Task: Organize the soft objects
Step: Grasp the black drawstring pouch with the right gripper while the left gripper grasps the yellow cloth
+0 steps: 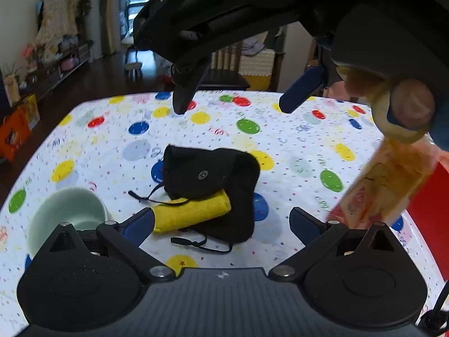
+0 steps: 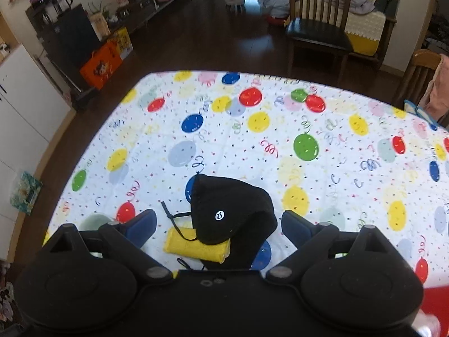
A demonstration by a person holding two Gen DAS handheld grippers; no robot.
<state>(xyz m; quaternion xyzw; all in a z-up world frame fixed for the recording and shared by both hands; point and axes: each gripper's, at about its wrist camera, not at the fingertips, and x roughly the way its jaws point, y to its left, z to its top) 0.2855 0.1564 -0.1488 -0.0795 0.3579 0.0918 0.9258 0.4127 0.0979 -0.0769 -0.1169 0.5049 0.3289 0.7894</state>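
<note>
A black drawstring pouch lies on the balloon-print tablecloth, partly on top of a rolled yellow cloth. My left gripper is open and low over the table, with its left finger touching the yellow roll's end. My right gripper hovers open above the far side of the pile. In the right wrist view the right gripper is open straight above the pouch and the yellow roll.
A pale green bowl stands at the left, next to my left gripper. A red box sits at the table's right edge. A hand holds an orange-yellow packet at the right. Chairs stand beyond the table.
</note>
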